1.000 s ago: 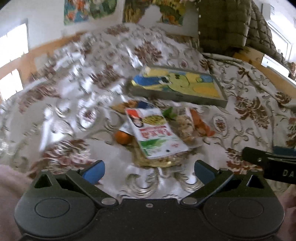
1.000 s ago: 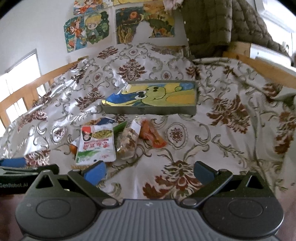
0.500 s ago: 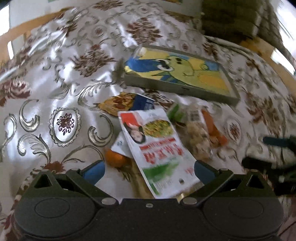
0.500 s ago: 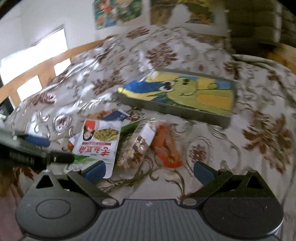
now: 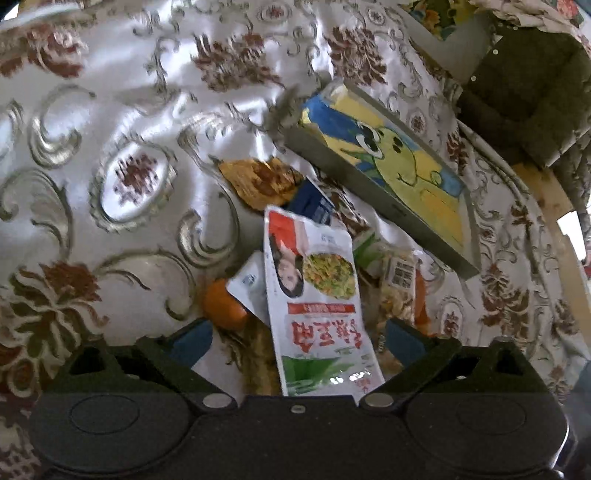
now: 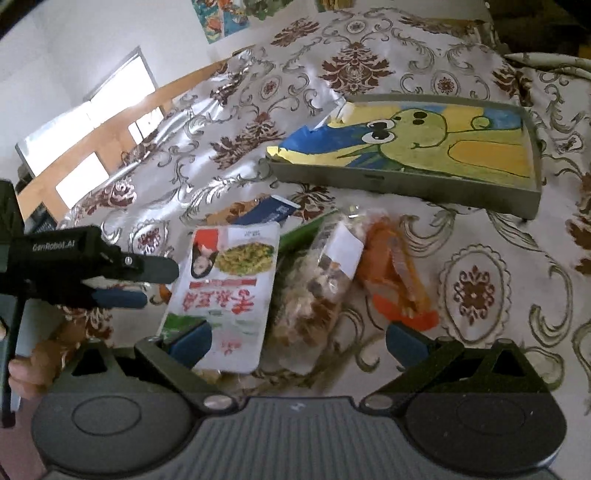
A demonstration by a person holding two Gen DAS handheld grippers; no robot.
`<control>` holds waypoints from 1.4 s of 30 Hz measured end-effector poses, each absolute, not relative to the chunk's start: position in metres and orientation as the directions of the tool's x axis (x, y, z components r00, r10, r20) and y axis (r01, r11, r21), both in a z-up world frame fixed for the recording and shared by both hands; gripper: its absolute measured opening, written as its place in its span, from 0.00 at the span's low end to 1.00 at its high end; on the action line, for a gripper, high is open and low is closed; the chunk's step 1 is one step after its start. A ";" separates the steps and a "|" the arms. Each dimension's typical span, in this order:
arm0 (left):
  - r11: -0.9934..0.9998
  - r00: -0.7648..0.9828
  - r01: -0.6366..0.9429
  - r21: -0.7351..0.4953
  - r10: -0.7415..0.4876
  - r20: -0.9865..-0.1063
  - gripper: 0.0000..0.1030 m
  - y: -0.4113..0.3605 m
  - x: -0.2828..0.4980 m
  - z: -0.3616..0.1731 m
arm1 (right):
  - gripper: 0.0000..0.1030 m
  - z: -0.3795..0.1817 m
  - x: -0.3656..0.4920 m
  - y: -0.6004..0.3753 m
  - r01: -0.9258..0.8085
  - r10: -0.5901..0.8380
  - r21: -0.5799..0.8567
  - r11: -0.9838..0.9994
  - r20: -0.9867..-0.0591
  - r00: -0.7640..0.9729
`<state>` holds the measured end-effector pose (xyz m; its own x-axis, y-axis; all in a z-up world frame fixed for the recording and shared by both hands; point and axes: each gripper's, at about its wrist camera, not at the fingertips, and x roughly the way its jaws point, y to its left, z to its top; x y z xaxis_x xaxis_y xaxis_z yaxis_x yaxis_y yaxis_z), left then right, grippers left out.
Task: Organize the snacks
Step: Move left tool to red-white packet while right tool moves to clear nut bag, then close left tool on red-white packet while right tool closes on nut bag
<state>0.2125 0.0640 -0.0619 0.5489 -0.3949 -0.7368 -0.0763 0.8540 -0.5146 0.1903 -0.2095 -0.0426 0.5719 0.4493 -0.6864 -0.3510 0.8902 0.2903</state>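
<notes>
A pile of snacks lies on the patterned cloth. On top is a white and red packet [image 5: 317,302] [image 6: 229,291]. Beside it lie a clear bag of mixed snacks [image 6: 317,288], an orange packet [image 6: 399,280], a small orange fruit [image 5: 221,306], a brown packet [image 5: 258,181] and a dark blue packet [image 5: 310,203]. Behind them stands a grey tray with a cartoon picture [image 5: 384,162] [image 6: 406,147]. My left gripper [image 5: 295,339] is open, its fingers on either side of the white and red packet. It shows from the side in the right wrist view [image 6: 136,284]. My right gripper [image 6: 295,339] is open just before the clear bag.
The floral satin cloth [image 6: 476,288] covers the whole surface. A dark green quilted jacket [image 5: 524,85] hangs behind the tray. A wooden rail [image 6: 110,129] and windows lie to the left. Posters hang on the wall [image 6: 225,22].
Both grippers have moved forward and down toward the snack pile. The left gripper now straddles the white and red packet. Both stay open.
</notes>
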 end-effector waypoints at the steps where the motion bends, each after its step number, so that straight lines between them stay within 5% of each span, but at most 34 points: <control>1: 0.844 0.536 -0.074 -0.531 -0.415 -0.735 0.87 0.064 0.214 -0.065 | 0.98 -0.043 0.192 -0.209 -0.344 0.449 0.296 0.891 -0.687 0.571; 6: 0.827 0.521 -0.073 -0.557 -0.445 -0.728 0.67 0.063 0.216 -0.072 | 0.84 -0.053 0.202 -0.203 -0.316 0.458 0.333 0.888 -0.697 0.551; 18: 0.806 0.565 -0.004 -0.591 -0.486 -0.667 0.57 0.061 0.207 -0.059 | 0.60 -0.063 0.220 -0.201 -0.263 0.462 0.382 0.886 -0.682 0.567; 21: 0.782 0.591 0.044 -0.621 -0.522 -0.616 0.47 0.060 0.202 -0.053 | 0.52 -0.065 0.222 -0.204 -0.236 0.452 0.390 0.890 -0.689 0.566; 32: 0.752 0.616 0.073 -0.655 -0.551 -0.564 0.55 0.055 0.210 -0.054 | 0.51 -0.066 0.223 -0.205 -0.207 0.431 0.384 0.900 -0.703 0.567; 37: 0.578 0.551 0.112 -0.809 -0.713 -0.433 0.42 0.053 0.223 -0.065 | 0.48 -0.065 0.223 -0.208 -0.194 0.434 0.398 0.896 -0.699 0.569; 42: 0.719 0.543 0.122 -0.684 -0.625 -0.561 0.42 0.033 0.230 -0.068 | 0.47 -0.066 0.223 -0.208 -0.195 0.427 0.389 0.900 -0.702 0.570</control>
<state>0.2297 0.0328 -0.0683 0.5431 -0.6251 -0.5606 0.1224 0.7195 -0.6836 0.2228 -0.2083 -0.0662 0.5700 0.4272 -0.7019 -0.1953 0.9002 0.3893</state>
